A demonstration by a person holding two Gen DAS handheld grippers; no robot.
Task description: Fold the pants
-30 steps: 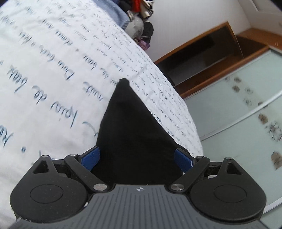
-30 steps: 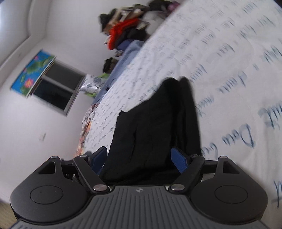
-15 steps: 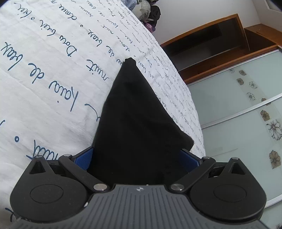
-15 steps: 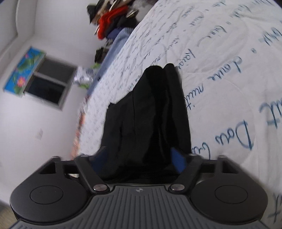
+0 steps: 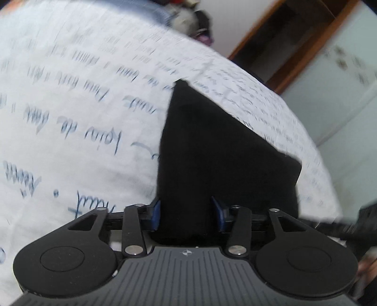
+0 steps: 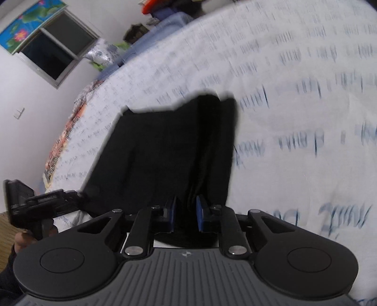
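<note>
Black pants (image 5: 212,150) lie on a white bedsheet with blue handwriting. In the left wrist view my left gripper (image 5: 187,213) has its blue pads closed in on the near edge of the cloth. In the right wrist view the pants (image 6: 165,146) show as a wide dark panel with folds on the right. My right gripper (image 6: 185,213) has its pads pinched close on the near edge at those folds. The other gripper body (image 6: 44,204) shows at the left edge there.
The bedsheet (image 5: 70,106) fills most of both views. A pile of clothes (image 6: 165,9) sits at the far end of the bed. A wooden-framed wardrobe with glass doors (image 5: 329,70) stands beyond the bed edge. A window (image 6: 54,51) is in the wall.
Both grippers have closed from wide open onto the near edge of the pants. Both views now show motion blur and a shifted angle.
</note>
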